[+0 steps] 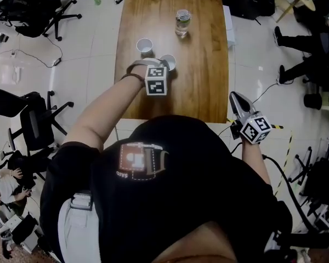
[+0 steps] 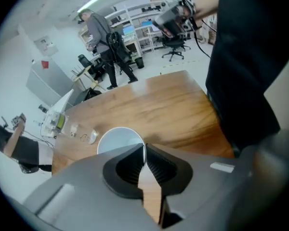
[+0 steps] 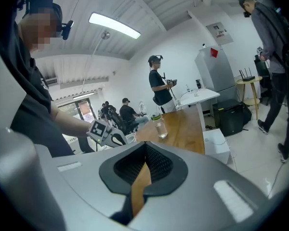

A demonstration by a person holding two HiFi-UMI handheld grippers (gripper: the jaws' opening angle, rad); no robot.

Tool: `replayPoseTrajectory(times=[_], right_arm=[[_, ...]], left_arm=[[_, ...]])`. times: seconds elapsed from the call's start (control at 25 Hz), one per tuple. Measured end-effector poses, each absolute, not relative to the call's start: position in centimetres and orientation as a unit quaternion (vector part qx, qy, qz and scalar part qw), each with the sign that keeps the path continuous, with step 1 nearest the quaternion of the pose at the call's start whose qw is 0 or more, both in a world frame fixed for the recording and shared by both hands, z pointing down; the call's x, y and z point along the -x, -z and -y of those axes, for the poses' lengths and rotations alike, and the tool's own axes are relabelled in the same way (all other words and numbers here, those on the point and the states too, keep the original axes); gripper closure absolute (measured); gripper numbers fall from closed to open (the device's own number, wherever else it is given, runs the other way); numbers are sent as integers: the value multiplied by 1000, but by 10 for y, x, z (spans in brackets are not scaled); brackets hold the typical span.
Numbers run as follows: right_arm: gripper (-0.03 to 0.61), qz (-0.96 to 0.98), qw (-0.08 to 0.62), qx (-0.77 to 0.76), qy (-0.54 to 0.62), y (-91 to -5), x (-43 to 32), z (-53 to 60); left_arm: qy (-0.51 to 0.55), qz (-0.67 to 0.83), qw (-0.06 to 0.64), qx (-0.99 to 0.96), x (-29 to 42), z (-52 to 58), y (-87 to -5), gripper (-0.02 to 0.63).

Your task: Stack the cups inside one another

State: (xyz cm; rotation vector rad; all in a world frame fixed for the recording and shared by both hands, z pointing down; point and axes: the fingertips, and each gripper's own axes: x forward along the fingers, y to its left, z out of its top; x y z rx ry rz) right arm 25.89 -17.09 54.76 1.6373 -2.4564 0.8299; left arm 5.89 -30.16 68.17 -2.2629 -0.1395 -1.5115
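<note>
The left gripper (image 2: 144, 150) jaws are pinching the upright white cup (image 2: 116, 139) by its rim, mouth facing up; the right gripper (image 3: 145, 150) jaws are resting together, empty.

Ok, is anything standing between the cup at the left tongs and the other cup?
Nothing visible. The left tongs pinch the rim of the near cup; only bare table separates it from the far cup. The bottle stands beyond, off that path.

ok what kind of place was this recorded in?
Most likely a shared office or lab workspace. There are rolling office chairs on a pale tiled floor, a long wooden table, shelves of equipment at the back, and other people standing around.
</note>
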Motion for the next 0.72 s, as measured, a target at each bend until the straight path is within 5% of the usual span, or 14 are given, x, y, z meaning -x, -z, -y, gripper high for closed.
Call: replayPoseTrajectory(times=[0.32,0.72], right_arm=[[563,818,38,-511,-260,-543,-243,193],[564,813,48,-517,-262,-540,-243,200]], left_arm=[[499,-93,112,854,-7,388,-571,595],[577,-84,87,808,23,425,-619,591]])
